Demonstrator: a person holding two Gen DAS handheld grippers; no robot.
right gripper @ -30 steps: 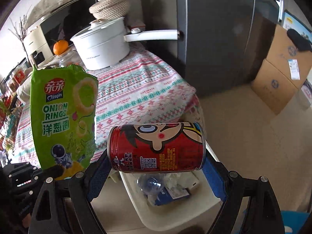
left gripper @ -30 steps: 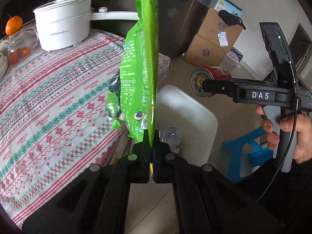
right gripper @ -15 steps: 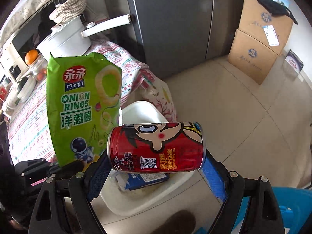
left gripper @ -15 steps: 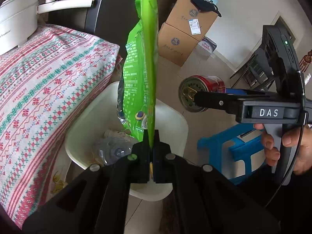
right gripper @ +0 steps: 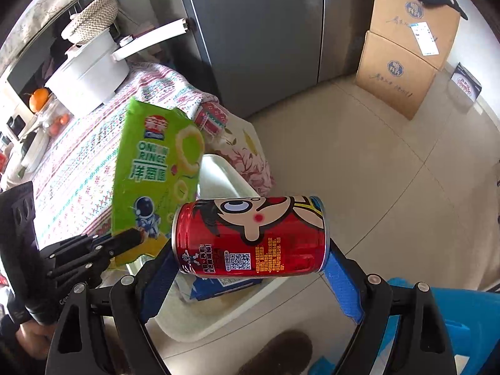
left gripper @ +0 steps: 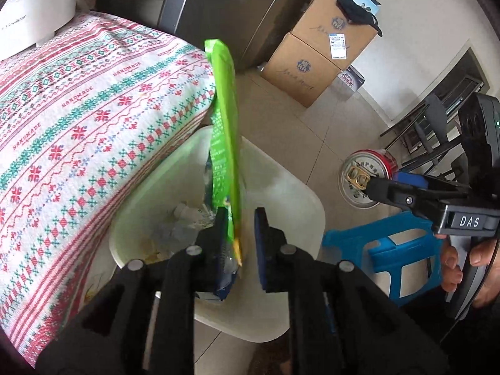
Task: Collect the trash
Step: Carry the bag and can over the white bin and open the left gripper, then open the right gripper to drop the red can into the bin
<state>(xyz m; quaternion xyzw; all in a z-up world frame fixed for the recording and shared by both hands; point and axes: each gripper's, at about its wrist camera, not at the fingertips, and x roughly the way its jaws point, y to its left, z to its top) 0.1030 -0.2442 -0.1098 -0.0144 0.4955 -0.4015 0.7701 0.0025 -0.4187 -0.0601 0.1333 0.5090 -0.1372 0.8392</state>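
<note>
Both my grippers hung over the white bin, one letting go, one gripping.

The bin's contents were mostly hidden behind my fingers; I could only make out crumpled scraps and a blue carton. My left gripper, angled downward, had just been opening, and the green onion-ring bag stood edge-on between the parted pads, blurred, leaning on the left pad above the bin. My right gripper, tilted steeply down, clamped the red can endwise, sideways above the bin's near edge.
</note>
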